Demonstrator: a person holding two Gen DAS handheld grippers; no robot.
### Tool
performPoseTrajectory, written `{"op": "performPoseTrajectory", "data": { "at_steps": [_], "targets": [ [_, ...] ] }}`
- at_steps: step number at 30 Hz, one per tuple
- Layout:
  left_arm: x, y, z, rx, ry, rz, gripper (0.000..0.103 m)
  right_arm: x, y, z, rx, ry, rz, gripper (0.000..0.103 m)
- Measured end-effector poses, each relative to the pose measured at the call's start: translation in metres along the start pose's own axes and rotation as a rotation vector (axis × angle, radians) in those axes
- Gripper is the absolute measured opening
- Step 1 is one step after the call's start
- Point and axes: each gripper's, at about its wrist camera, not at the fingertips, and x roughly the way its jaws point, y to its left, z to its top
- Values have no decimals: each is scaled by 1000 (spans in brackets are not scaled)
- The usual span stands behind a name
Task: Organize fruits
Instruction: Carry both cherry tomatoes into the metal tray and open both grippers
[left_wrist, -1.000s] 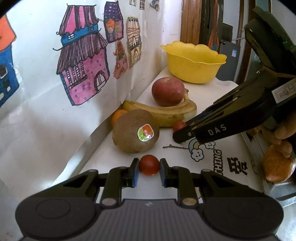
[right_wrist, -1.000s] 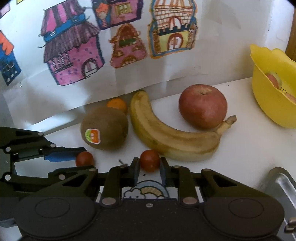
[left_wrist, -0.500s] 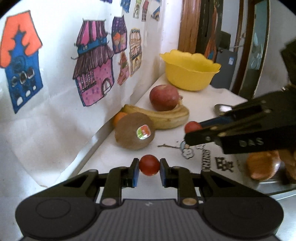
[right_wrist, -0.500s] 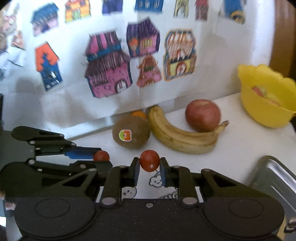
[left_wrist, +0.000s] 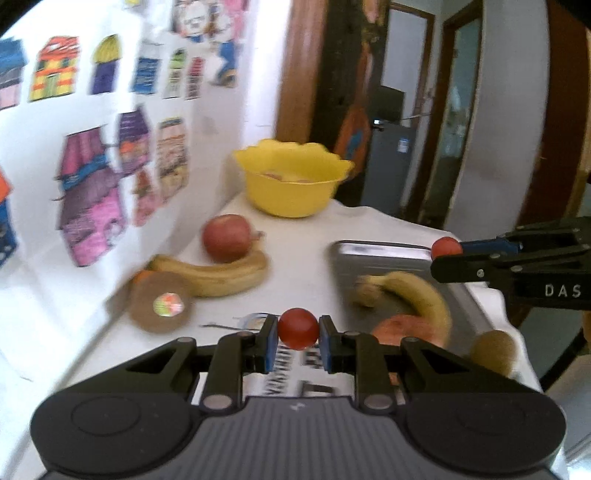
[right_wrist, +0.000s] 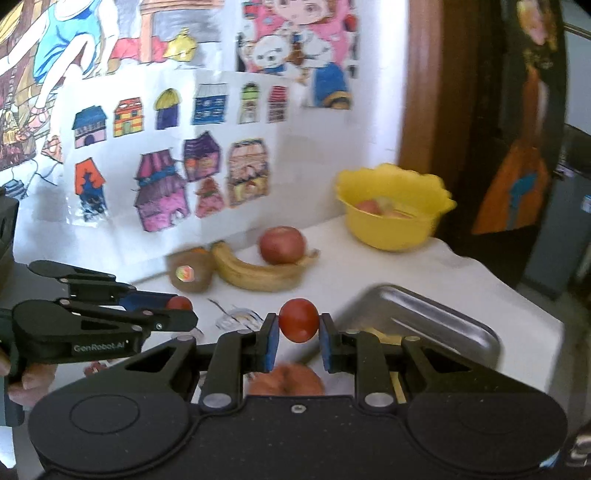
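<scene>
Above the bench, left gripper (left_wrist: 298, 334) and right gripper (right_wrist: 297, 325) each have jaws pinching a cherry tomato (left_wrist: 297, 328), (right_wrist: 298, 319), both clear of the surface. Metal tray (right_wrist: 436, 314) lies near right, already holding fruit. Recommended: carry level, lower close over a bare tray patch, release gently to prevent rolling.

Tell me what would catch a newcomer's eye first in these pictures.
Each gripper pinches a small red cherry tomato: the left gripper holds one above the white table, the right gripper another over the metal tray. Behind them, a yellow bowl stands at the table's far end, and bright house drawings cover the wall.
</scene>
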Motion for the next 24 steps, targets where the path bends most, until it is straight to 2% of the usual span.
{"op": "performPoseTrajectory", "data": {
  "at_steps": [7,14,24],
  "targets": [
    [4,-52,-13,39,27,-80,25,-33,-31,-38,52,24,-63,24],
    [18,-88,-26,59,71,-132,25,-41,-45,-69,56,52,-69,24],
    [47,-116,-36,97,119,-131,25,-23,-74,-78,106,38,-80,25]
  ]
}}
